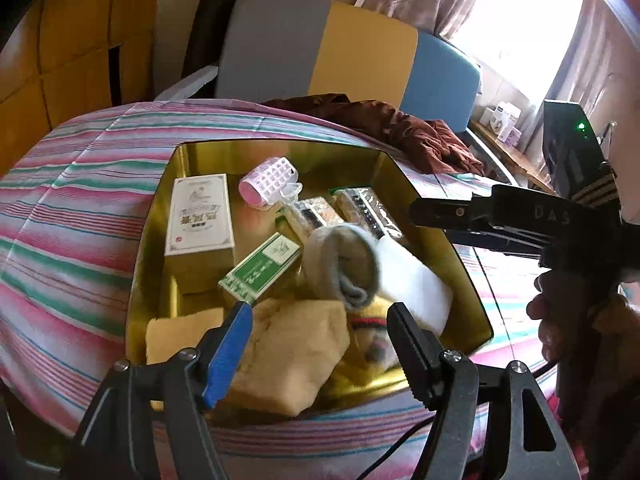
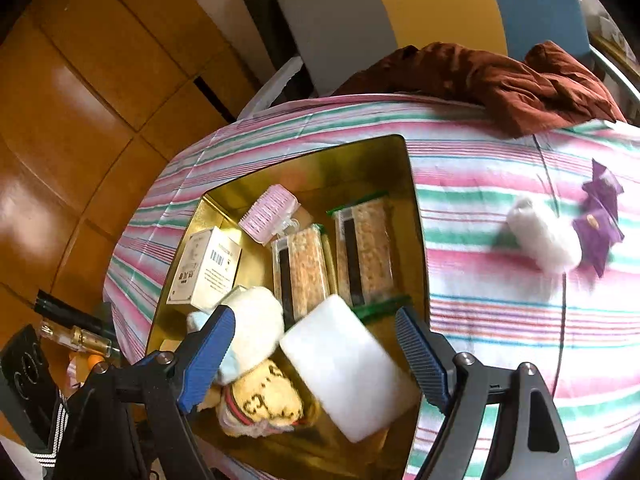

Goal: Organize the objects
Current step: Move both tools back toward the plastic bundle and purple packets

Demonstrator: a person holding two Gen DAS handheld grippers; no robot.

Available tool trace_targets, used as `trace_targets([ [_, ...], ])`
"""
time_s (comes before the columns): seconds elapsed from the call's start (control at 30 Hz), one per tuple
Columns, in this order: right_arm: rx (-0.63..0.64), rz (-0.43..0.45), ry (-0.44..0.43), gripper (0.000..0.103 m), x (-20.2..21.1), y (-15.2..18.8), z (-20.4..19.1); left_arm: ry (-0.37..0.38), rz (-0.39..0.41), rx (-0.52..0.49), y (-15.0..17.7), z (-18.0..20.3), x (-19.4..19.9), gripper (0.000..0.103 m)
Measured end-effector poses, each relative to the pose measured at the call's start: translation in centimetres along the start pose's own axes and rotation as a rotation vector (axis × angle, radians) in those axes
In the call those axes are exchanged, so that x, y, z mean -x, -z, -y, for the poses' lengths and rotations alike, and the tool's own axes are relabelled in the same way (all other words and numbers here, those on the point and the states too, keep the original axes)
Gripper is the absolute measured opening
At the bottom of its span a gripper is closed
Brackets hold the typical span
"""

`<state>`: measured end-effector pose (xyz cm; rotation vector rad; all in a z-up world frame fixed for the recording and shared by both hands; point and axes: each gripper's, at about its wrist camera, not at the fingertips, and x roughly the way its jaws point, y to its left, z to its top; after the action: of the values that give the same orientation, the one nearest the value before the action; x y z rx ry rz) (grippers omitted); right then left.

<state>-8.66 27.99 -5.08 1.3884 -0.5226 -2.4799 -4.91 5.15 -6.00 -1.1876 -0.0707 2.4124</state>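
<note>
- Two handheld grippers hang over a gold-coloured metal tin that sits on a pink, green and white striped cloth.
- Left gripper: its jaws stand partly apart with nothing pressed between them; a tan folded cloth lies in the tin just below and between the fingers.
- Ahead and left of that gripper stands a cream printed carton, with a green and white flat box leaning just beside it.
- Straight ahead lies a pink hair roller; nearer, a rolled grey sock rests against a white foam block.
- Right of the left gripper, the right gripper comes in from the side, a hand around its handle.
- Right gripper: jaws wide apart, gripping nothing; the white foam block lies tilted in the tin below the gap.
- Beyond its fingers, two clear packs of beige snack bars lie side by side.
- Near its left finger sit a fluffy white roll and a yellow patterned knit.
- Well to its right, on the cloth outside the tin, a white fluffy bundle touches a purple pouch.
</note>
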Motion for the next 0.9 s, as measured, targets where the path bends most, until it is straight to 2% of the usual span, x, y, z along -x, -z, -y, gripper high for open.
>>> trace_targets([
  [0.13, -0.012, 0.003, 0.010, 0.084, 0.4, 0.9, 0.4, -0.037, 0.022, 0.013, 0.1, -0.5, 1.1, 0.071],
  [0.27, 0.006, 0.013, 0.033, 0.084, 1.0, 1.6, 0.2, -0.108, 0.080, 0.024, -0.5, -0.5, 2.5, 0.077],
  [0.6, 0.119, 0.035, 0.118, 0.084, 1.9, 3.8, -1.7, -0.218, 0.143, 0.024, -0.6, -0.2, 4.0, 0.079],
  [0.9, 0.135, 0.041, 0.166, 0.084, 1.9, 5.0, -1.9, -0.248, 0.180, -0.017, -0.4, 0.7, 4.4, 0.081],
])
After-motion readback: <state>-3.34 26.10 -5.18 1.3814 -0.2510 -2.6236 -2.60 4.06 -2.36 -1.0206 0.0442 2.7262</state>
